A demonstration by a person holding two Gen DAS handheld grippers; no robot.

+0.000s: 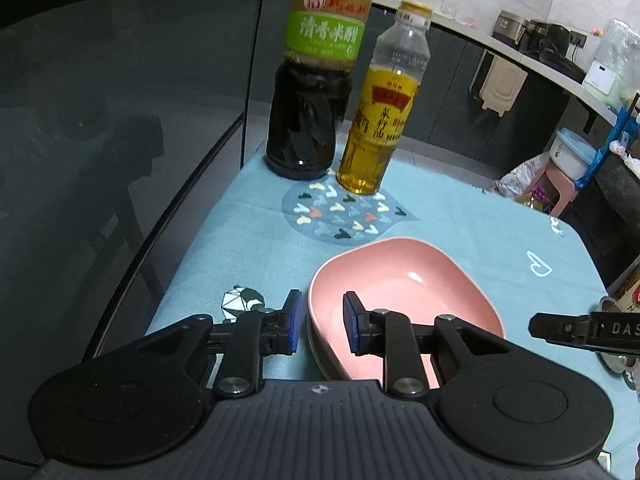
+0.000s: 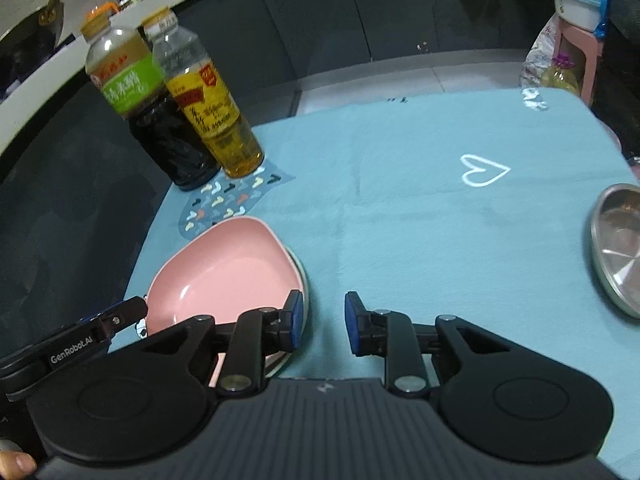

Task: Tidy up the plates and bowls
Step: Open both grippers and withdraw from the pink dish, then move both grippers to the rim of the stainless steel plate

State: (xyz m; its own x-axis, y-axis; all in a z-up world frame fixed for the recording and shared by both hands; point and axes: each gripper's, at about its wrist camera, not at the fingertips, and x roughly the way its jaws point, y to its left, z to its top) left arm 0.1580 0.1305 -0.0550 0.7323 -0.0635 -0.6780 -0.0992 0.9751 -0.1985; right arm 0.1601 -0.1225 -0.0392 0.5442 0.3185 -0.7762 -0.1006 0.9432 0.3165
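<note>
Both our grippers are tilted down at a fair slant, side by side and close together. Our left gripper (image 1: pixel 319 322) has its jaws parted with a clear gap between the blue pads (image 1: pixel 294 322), nothing pinched; the pads sit apart from what's between them, one finger either side. Our right gripper (image 2: pixel 322 320) looks much the same: jaws apart, blue pads (image 2: pixel 352 322) facing each other over bare space, gripping nothing. Each one's black finger pokes into the edge of the other's view. A fingertip (image 2: pixel 16 465) of ours shows at the right gripper's handle.
</note>
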